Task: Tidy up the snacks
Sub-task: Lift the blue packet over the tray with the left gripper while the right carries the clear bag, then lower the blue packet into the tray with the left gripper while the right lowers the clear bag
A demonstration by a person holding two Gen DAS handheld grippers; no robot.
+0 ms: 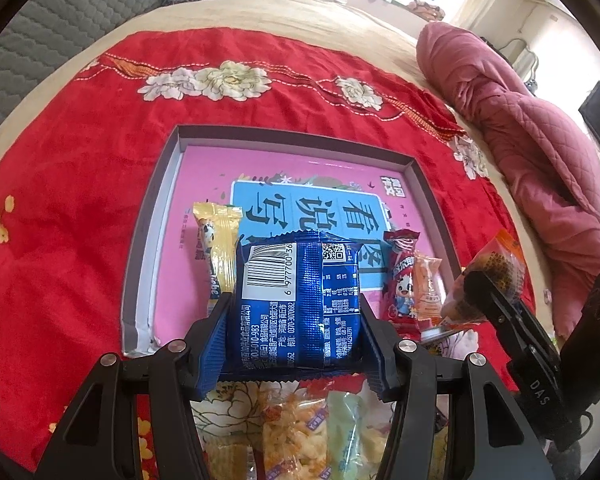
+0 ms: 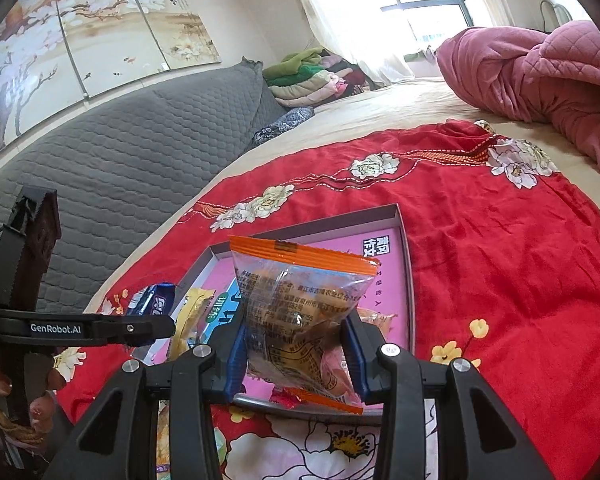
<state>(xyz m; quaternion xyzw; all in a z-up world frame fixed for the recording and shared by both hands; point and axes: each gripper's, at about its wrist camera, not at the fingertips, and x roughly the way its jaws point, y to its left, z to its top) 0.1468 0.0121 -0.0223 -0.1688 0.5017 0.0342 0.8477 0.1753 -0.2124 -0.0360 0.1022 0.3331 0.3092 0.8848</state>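
A red floral cloth (image 1: 80,168) covers a beige bed, with a rumpled pink quilt (image 2: 540,80) at its far side. On the cloth lies a shallow grey-rimmed box with a pink printed floor (image 1: 172,184). The left gripper (image 1: 296,336) pinches a blue foil snack packet (image 1: 296,300) over the box's near edge; the right gripper (image 2: 296,344) pinches a clear orange-edged snack bag (image 2: 300,304) above it. Only the right view shows the grey quilted headboard (image 2: 120,168) and blossom paintings (image 2: 80,36); only the left shows the yellow wrapped snack (image 1: 216,248) and red one (image 1: 400,280) inside the box.
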